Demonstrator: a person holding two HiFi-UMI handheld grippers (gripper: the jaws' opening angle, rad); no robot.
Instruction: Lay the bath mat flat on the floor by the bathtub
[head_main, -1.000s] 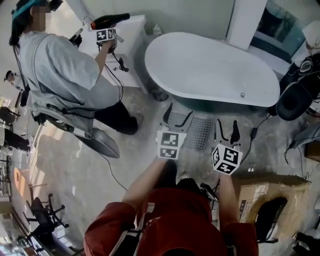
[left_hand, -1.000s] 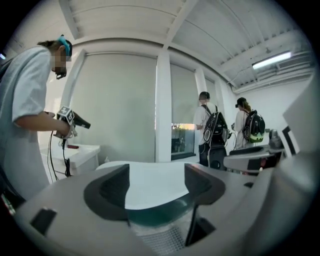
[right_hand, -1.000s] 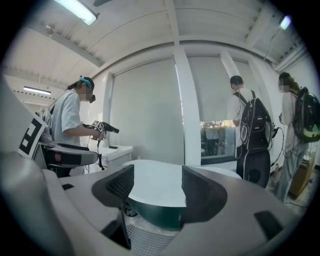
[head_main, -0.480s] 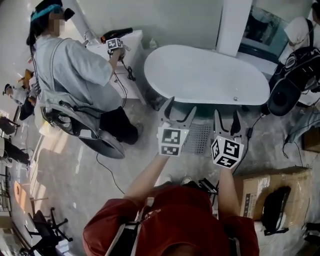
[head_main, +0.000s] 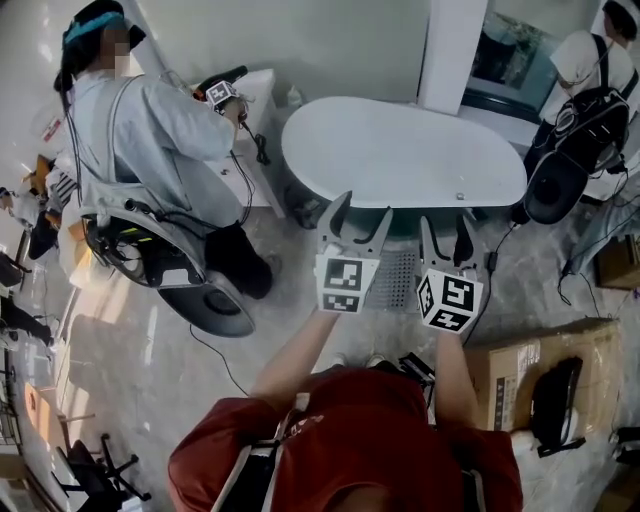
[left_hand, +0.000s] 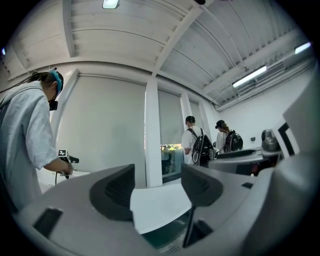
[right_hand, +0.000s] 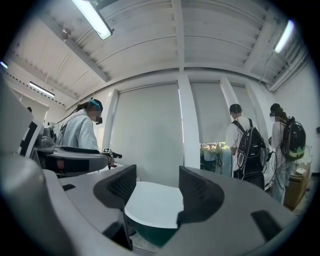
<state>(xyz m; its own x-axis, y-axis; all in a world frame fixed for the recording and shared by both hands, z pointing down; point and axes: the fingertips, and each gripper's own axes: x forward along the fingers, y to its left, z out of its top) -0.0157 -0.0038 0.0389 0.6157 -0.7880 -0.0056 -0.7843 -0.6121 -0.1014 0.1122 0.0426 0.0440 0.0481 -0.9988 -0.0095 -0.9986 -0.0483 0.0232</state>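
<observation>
The grey gridded bath mat (head_main: 399, 273) lies on the floor in front of the white bathtub (head_main: 400, 150), partly hidden behind my two grippers. My left gripper (head_main: 358, 222) is held above the mat's left part, its jaws pointing at the tub. My right gripper (head_main: 446, 238) hangs over the mat's right edge. Both pairs of jaws stand wide and are closing slightly, with nothing between them. In the left gripper view the left gripper (left_hand: 157, 187) frames the bathtub (left_hand: 160, 205). The right gripper (right_hand: 152, 187) likewise frames the bathtub (right_hand: 152, 202).
A person in a grey shirt (head_main: 150, 130) works at a white cabinet (head_main: 255, 95) left of the tub. Another person with a black backpack (head_main: 585, 95) stands at the far right. A cardboard box (head_main: 520, 360) carrying a black bag (head_main: 556, 395) sits at my right. Cables trail across the floor.
Both grippers have lifted from low over the mat and moved towards the tub. The mat stays on the floor. The person at the left has shifted slightly.
</observation>
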